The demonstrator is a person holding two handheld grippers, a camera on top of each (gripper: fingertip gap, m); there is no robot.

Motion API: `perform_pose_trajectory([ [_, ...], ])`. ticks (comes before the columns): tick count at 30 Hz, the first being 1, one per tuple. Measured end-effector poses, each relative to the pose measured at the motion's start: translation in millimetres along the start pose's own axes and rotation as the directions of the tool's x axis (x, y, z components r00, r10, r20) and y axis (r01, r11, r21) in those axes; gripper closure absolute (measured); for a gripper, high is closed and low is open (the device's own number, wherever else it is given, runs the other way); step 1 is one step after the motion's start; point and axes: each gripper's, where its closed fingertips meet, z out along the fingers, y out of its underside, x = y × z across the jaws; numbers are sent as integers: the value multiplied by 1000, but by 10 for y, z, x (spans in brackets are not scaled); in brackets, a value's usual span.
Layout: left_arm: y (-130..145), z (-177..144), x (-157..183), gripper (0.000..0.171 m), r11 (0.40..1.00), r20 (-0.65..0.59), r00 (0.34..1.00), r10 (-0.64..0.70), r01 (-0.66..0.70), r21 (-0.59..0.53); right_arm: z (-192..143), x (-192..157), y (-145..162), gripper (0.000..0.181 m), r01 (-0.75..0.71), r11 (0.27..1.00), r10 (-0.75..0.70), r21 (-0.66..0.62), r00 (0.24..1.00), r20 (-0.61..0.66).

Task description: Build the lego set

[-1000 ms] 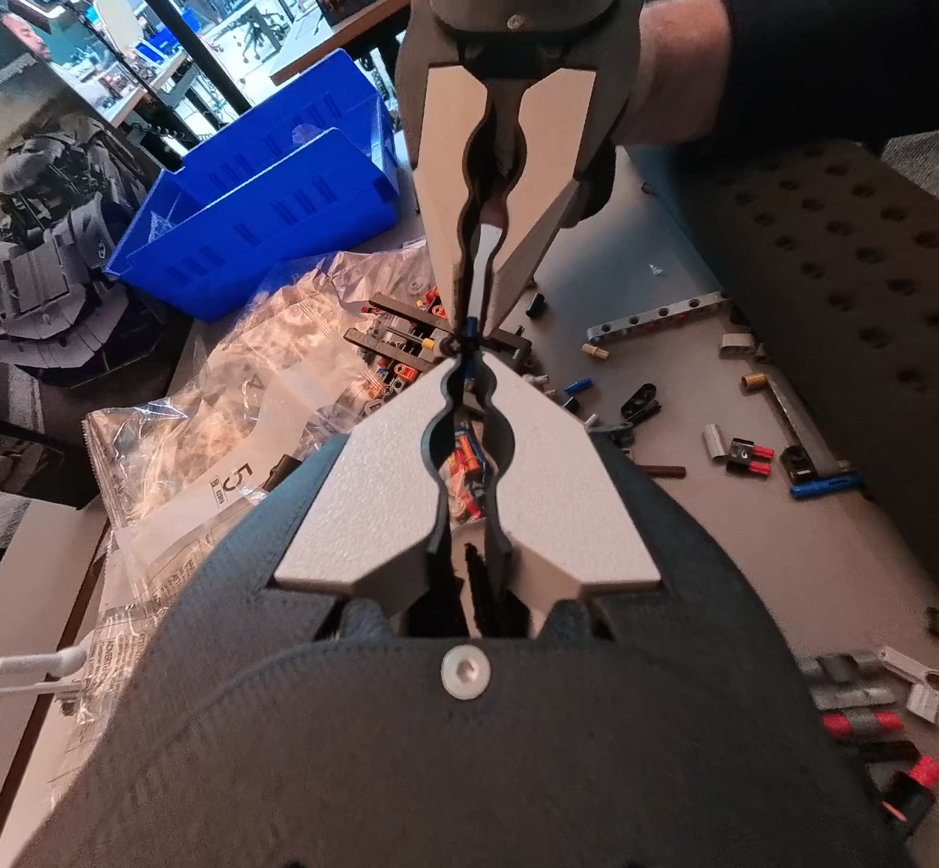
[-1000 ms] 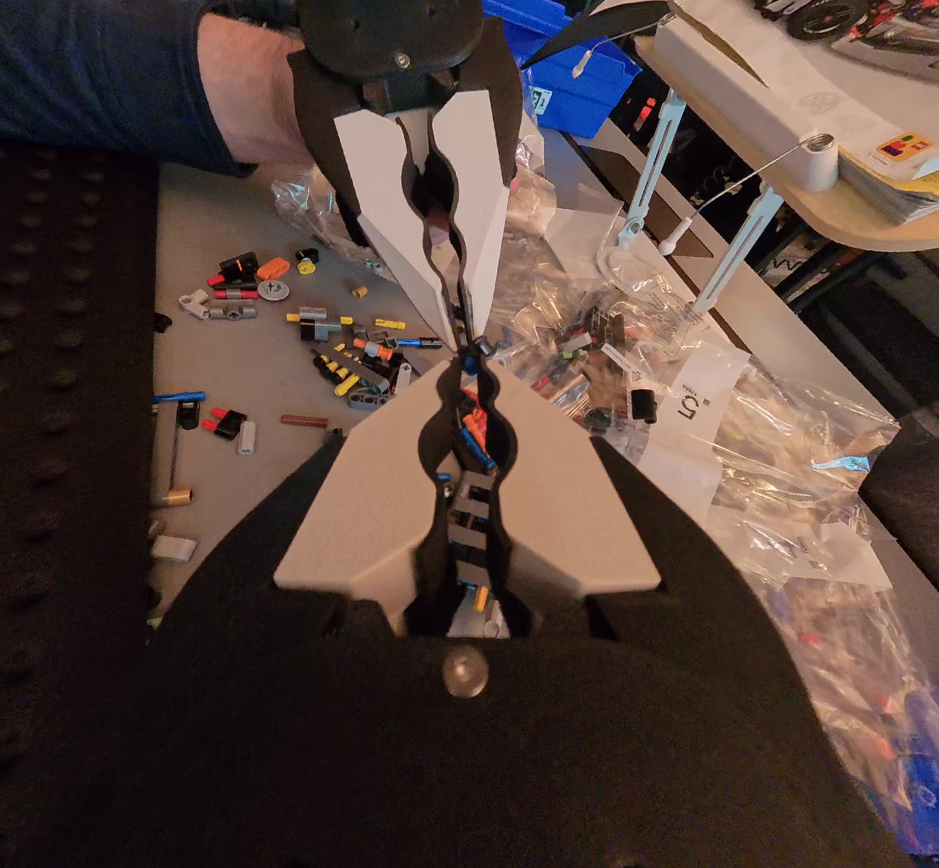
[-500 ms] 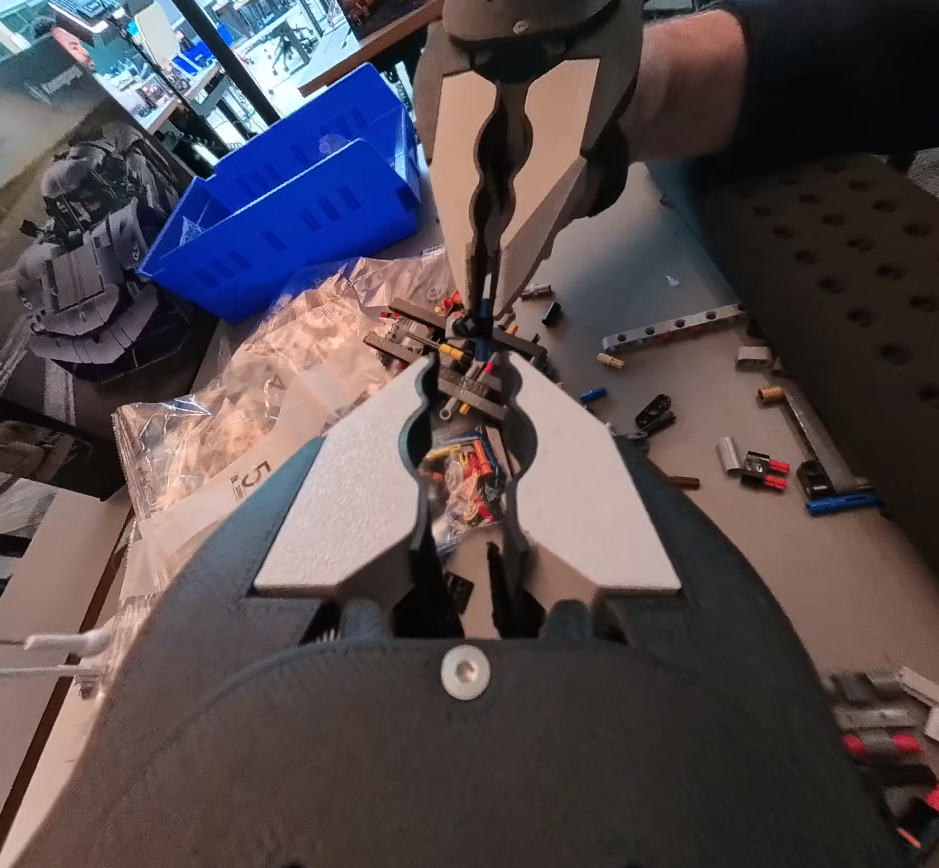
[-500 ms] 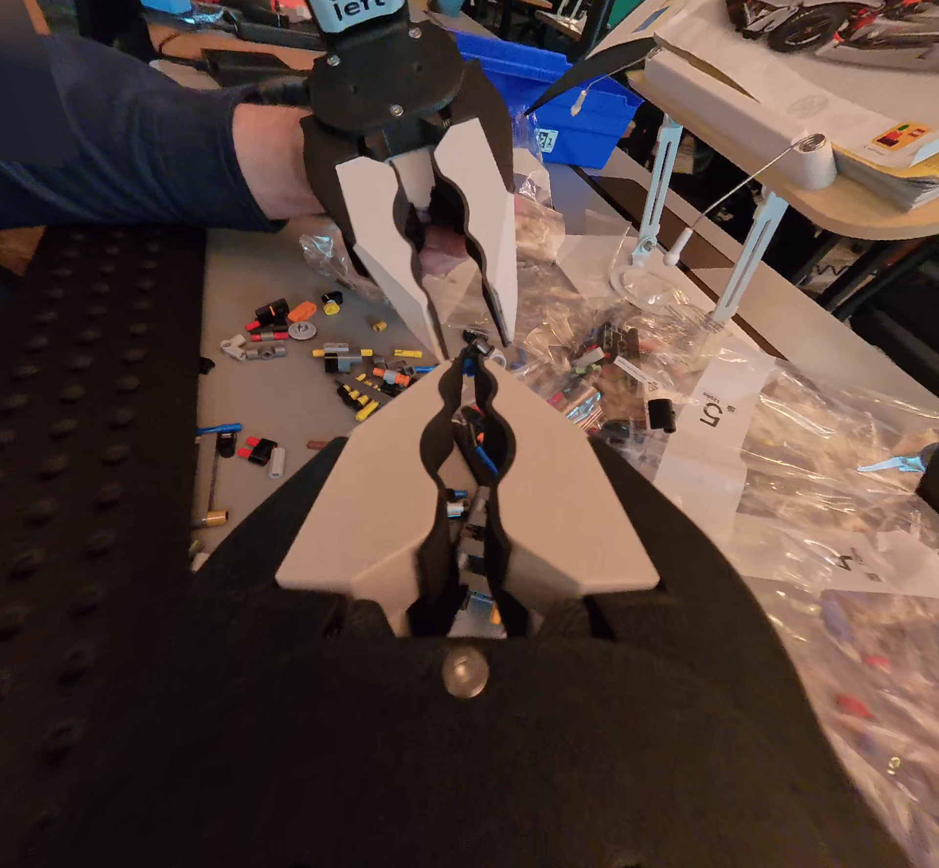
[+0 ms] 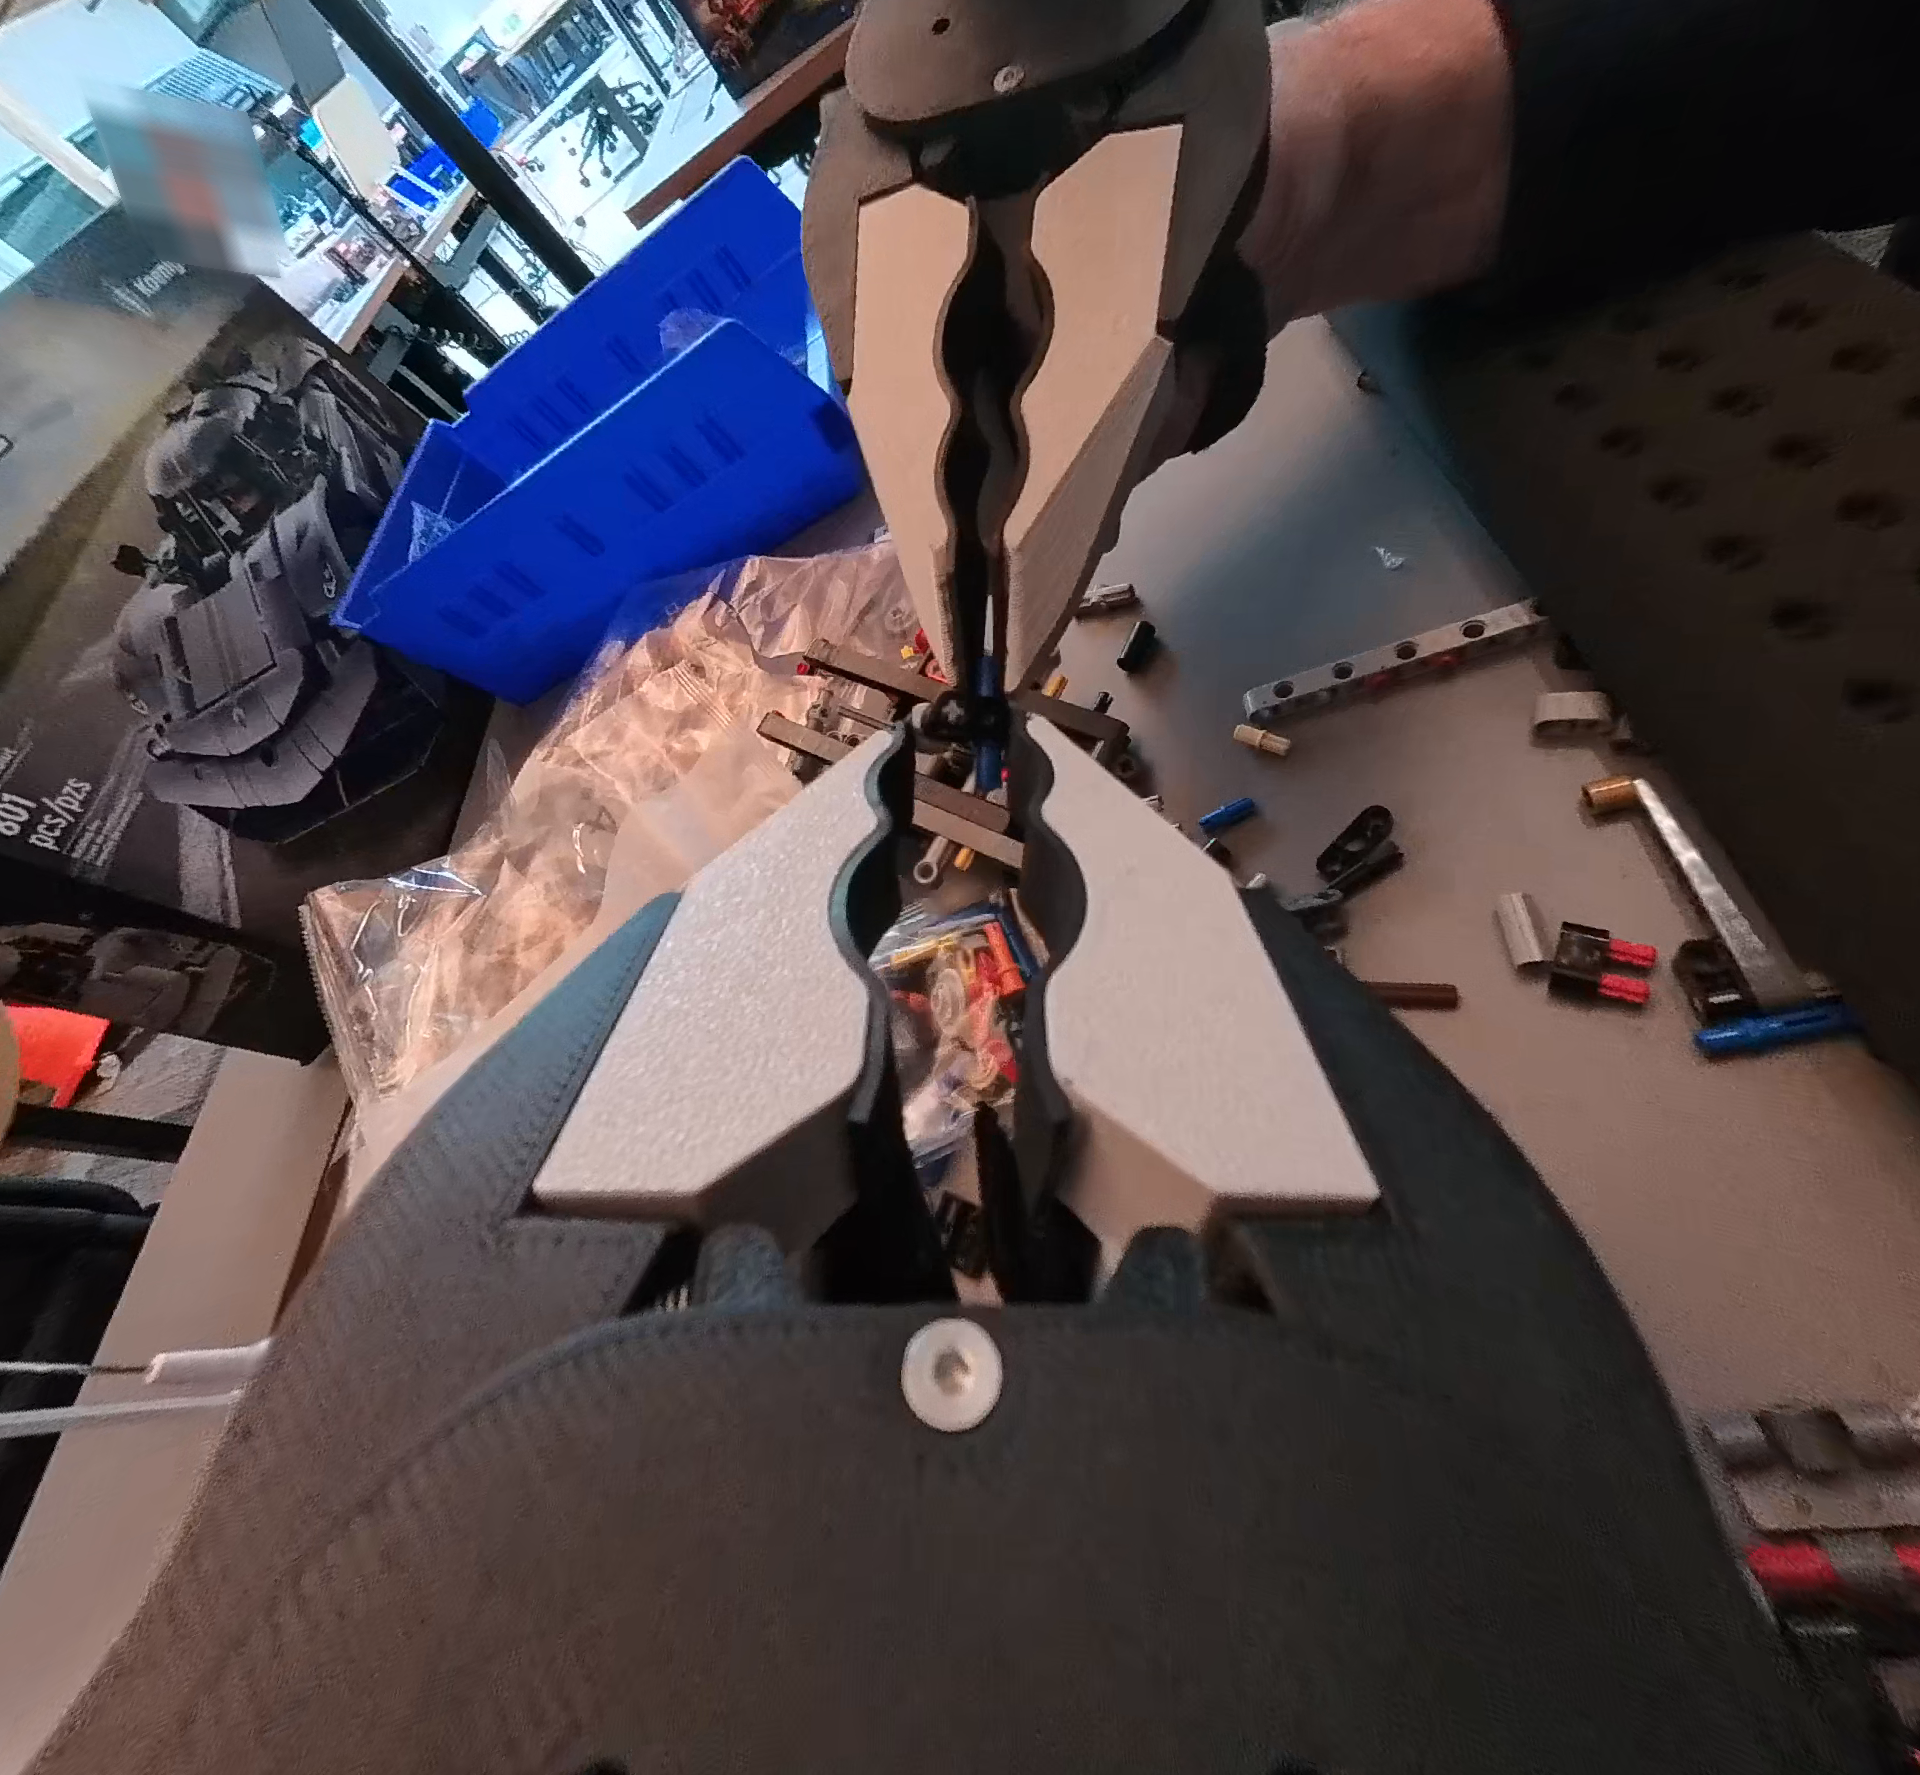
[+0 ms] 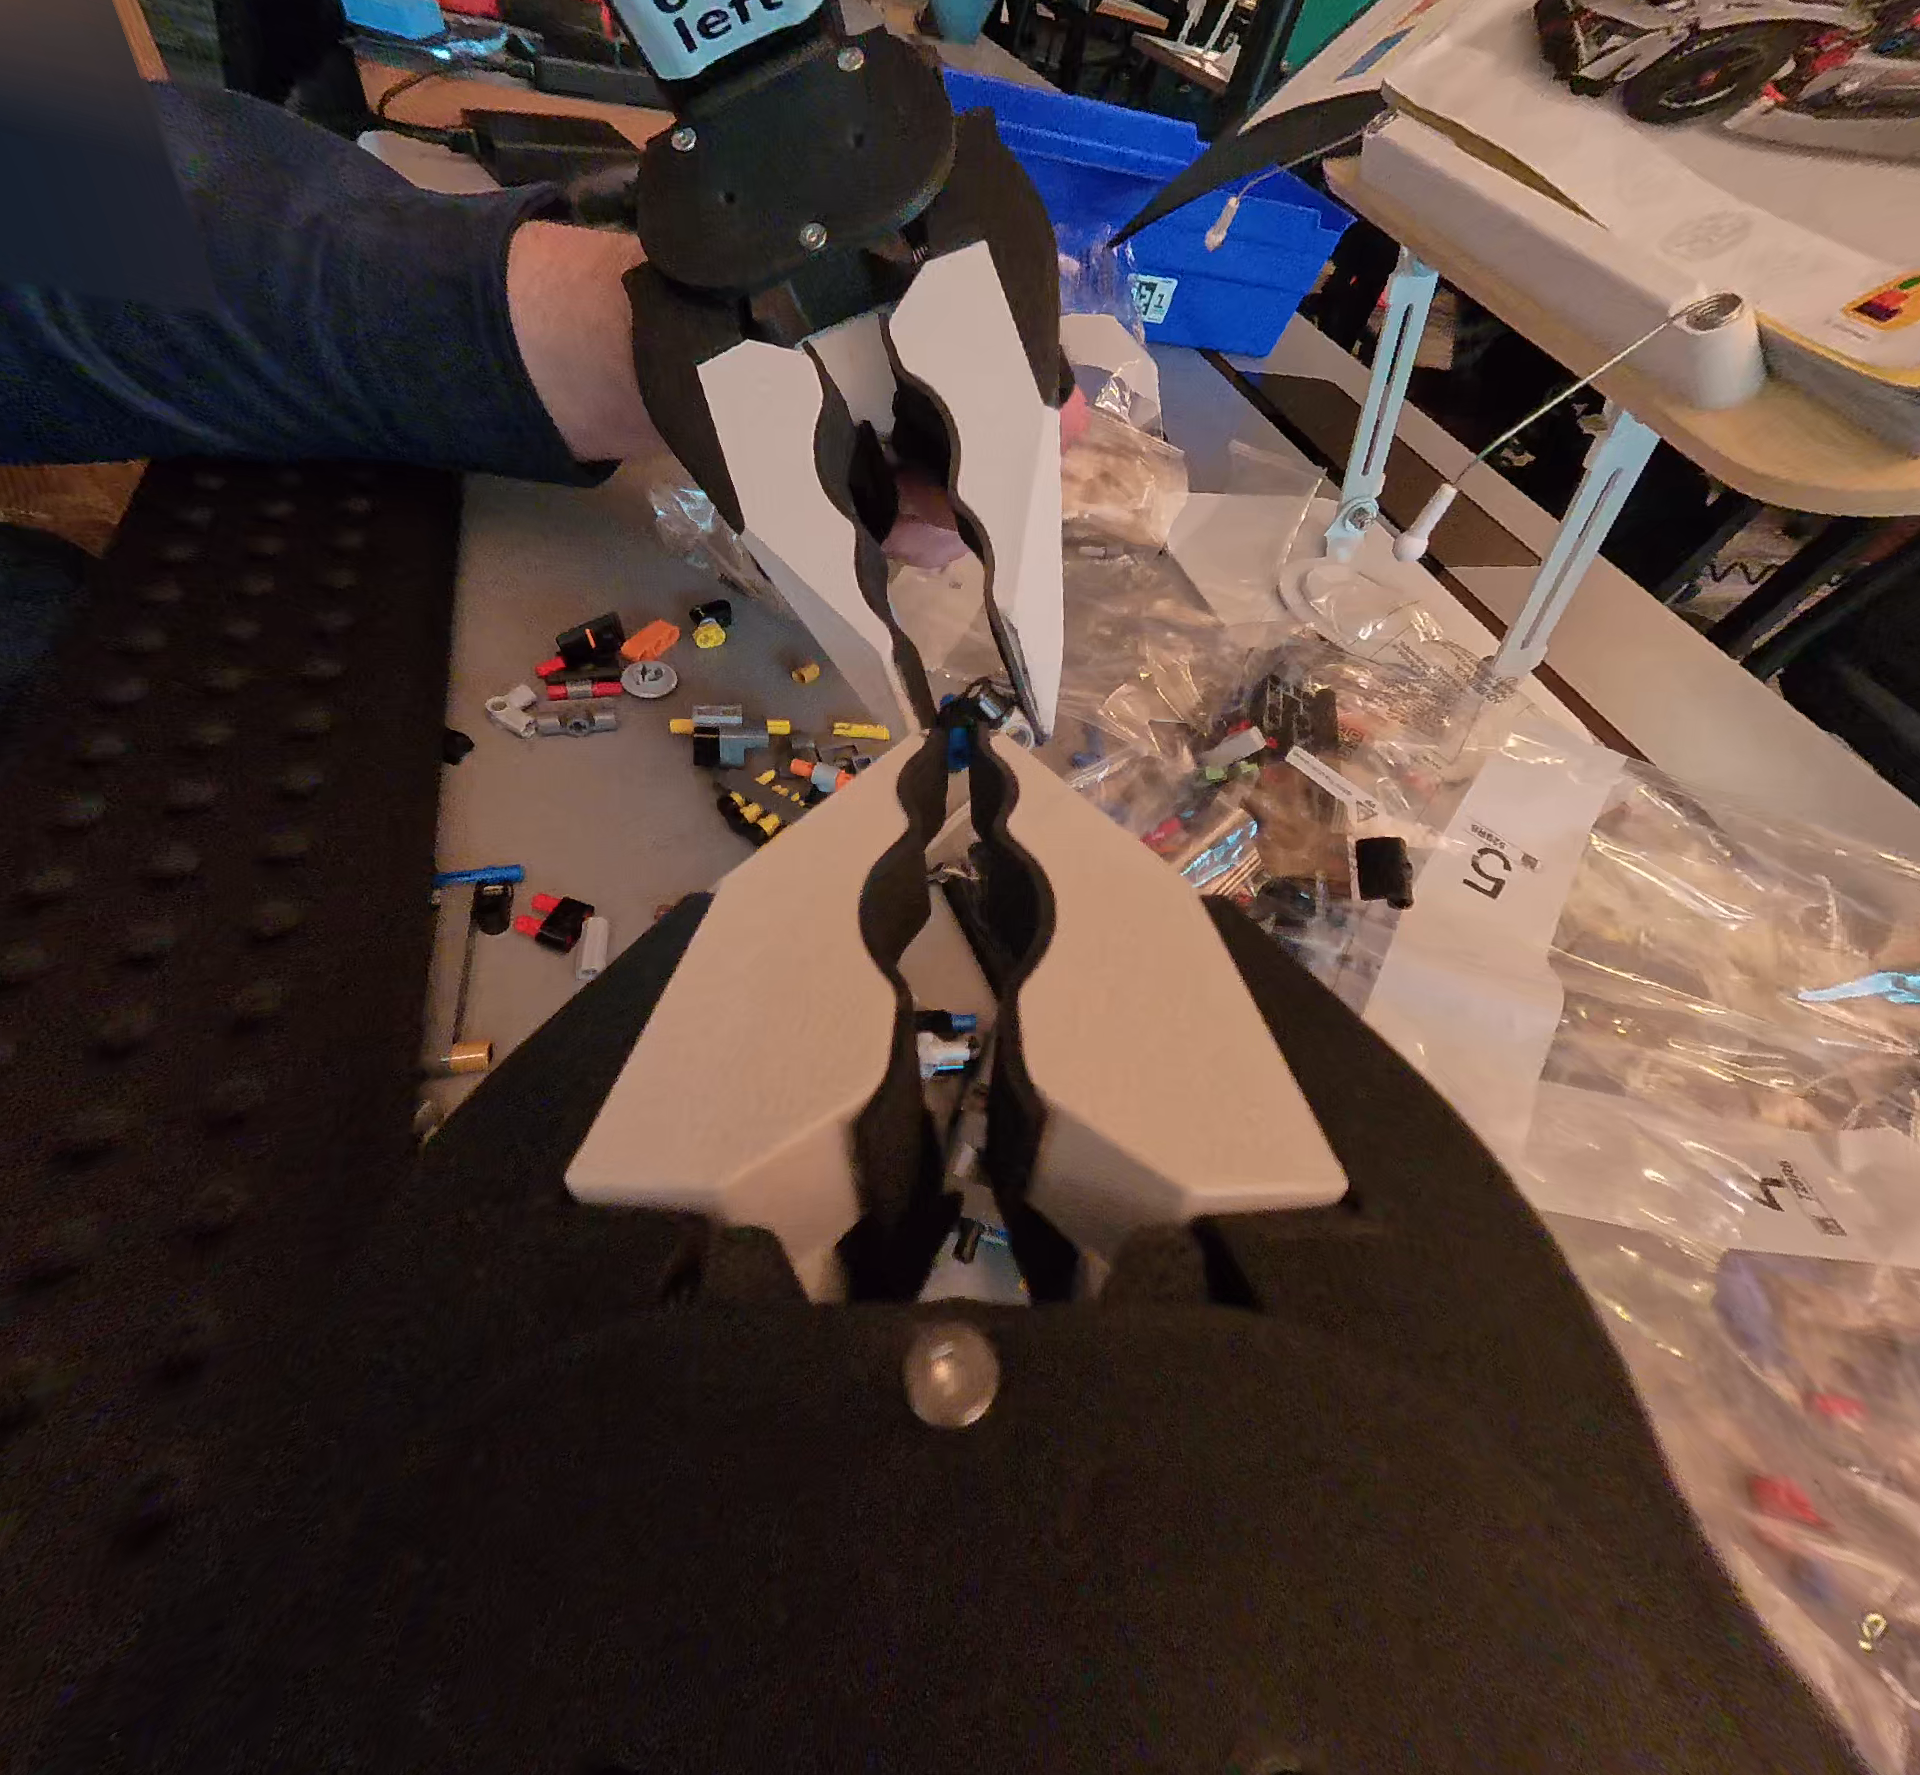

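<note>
My right gripper (image 6: pixel 954 754) is shut on a small blue pin (image 6: pixel 954 741) with a small black connector (image 6: pixel 982 707) on its far end, held above the table. In the left wrist view the right gripper (image 5: pixel 977 671) comes down from the top with the blue pin (image 5: pixel 985 686) and the black connector (image 5: pixel 945 715) at its tips. My left gripper (image 5: pixel 966 733) is open, its fingertips either side of the connector, tip to tip with the right one. It also shows in the right wrist view (image 6: pixel 977 712), open. Whether its pads touch the part is unclear.
Loose small parts (image 6: pixel 727 738) lie on the grey table (image 5: pixel 1455 1154), with a long grey beam (image 5: pixel 1392 660). Clear numbered bags (image 6: pixel 1507 873) of parts lie beside them. Blue bins (image 5: pixel 623 499) stand behind. A black perforated mat (image 5: pixel 1714 530) borders the table. A set box (image 6: pixel 1662 63) rests on a stand. The grippers are tip to tip, or close to it.
The left gripper, shut on the part a second ago, has opened its jaws. The right gripper has stayed shut on the blue pin. Both have lifted slightly.
</note>
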Motion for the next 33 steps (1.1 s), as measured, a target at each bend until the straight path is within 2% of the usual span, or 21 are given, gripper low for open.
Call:
perform_pose_trajectory([
  [14, -119, -87, 70, 161, 999, -57, 998, -8, 10, 35, -81, -82, -77, 180, -9, 999, 5, 47, 998, 66],
  [16, -133, -148, 42, 171, 998, -59, 998, -30, 34, 52, -128, -30, -68, 181, -17, 999, 15, 52, 999, 46],
  [19, -180, -377, -142, 171, 989, -12, 996, -90, 91, 113, -232, 35, -71, 181, -30, 997, 28, 75, 999, 26],
  [21, -166, -418, -172, 171, 985, -9, 994, -113, 113, 134, -223, 35, -77, 181, -48, 995, 45, 87, 998, 36],
  [29, -128, -196, -21, 171, 990, -53, 994, -100, 104, 95, -186, -46, -106, 180, -37, 994, 30, 100, 997, 72],
  [33, -140, -129, 4, 159, 991, -51, 995, -90, 94, 93, -140, -85, -63, 181, -29, 997, 23, 71, 996, 88],
])
